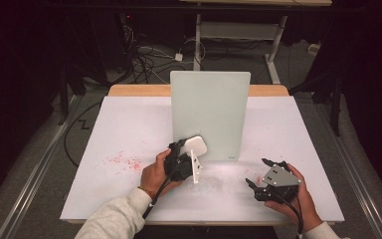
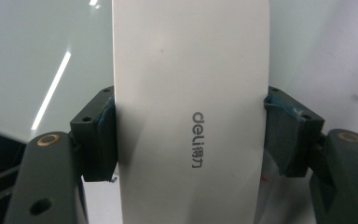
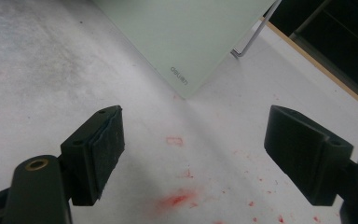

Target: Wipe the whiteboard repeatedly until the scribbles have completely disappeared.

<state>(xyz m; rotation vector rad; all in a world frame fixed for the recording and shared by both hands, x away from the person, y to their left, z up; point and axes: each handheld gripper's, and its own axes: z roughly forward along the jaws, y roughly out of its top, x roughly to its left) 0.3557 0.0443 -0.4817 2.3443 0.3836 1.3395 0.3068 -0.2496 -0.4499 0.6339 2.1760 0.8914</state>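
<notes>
My left gripper [image 2: 191,135] clamps the white eraser [image 2: 191,112] against the upright glass board [image 1: 210,114] — mid-table, toward the near edge; my right gripper [image 1: 259,174] gapes open near the front right corner.

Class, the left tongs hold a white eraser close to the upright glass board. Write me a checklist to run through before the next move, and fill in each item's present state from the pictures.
1. Eraser clamped between both pads of the left tongs: ok.
2. Board standing upright on the table: ok.
3. Eraser touching the board: cannot tell.
4. Right tongs open, holding nothing, resting aside at the right: ok.
5. Table surface clean: not ok, red marks lie in front of the board.
6. Board face free of writing: ok in the part that shows; the rest sits behind the eraser.
</notes>
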